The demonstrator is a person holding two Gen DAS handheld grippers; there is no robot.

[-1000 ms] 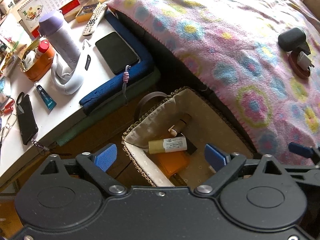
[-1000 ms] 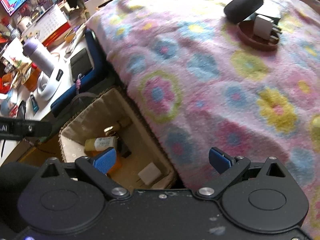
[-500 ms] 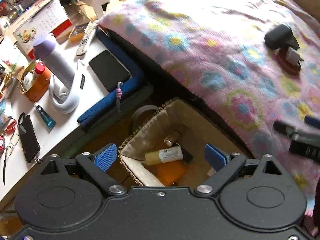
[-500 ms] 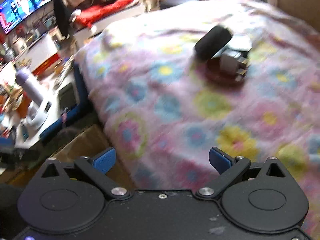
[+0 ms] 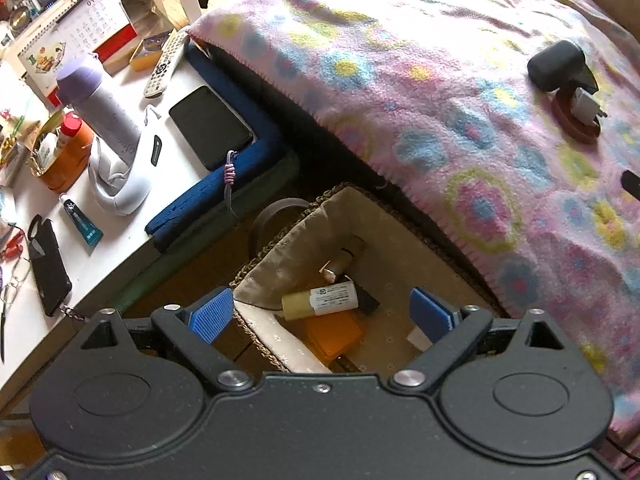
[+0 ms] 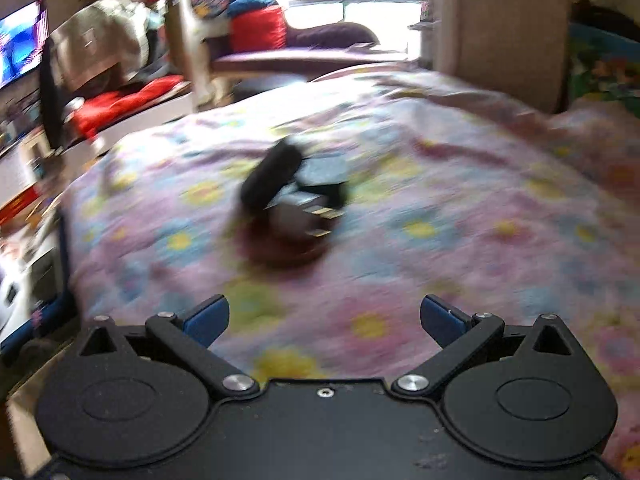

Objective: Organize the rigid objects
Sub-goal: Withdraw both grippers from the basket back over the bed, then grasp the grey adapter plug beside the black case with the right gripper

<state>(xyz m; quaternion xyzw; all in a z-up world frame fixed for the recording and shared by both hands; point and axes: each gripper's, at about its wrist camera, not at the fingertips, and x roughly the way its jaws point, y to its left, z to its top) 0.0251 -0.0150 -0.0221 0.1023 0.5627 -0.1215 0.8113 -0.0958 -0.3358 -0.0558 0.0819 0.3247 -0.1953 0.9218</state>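
Note:
A fabric-lined wicker basket [image 5: 320, 208] sits on the floor beside the bed and holds a cream tube [image 5: 320, 300], an orange case [image 5: 334, 338] and a small dark bottle [image 5: 342, 262]. My left gripper [image 5: 322, 314] is open and empty above it. On the floral blanket lies a pile: a black oval case [image 5: 556, 65] [image 6: 272, 178], a white plug adapter [image 5: 585, 106] [image 6: 304, 210] and a brown round dish [image 5: 576, 126] [image 6: 280, 250]. My right gripper [image 6: 324, 320] is open and empty, pointing at that pile from a short distance.
The pink floral blanket [image 5: 440, 80] covers the bed. A white low table [image 5: 120, 240] at left carries a purple-capped bottle [image 5: 96, 108], a black tablet [image 5: 210, 126], a remote [image 5: 166, 64], a phone [image 5: 48, 264] and an orange cup [image 5: 64, 156]. A TV [image 6: 20, 44] is at far left.
My right gripper has swung from the basket up over the bed toward the pile, which now looks nearer. My left gripper has shifted only slightly above the basket. Both stay open.

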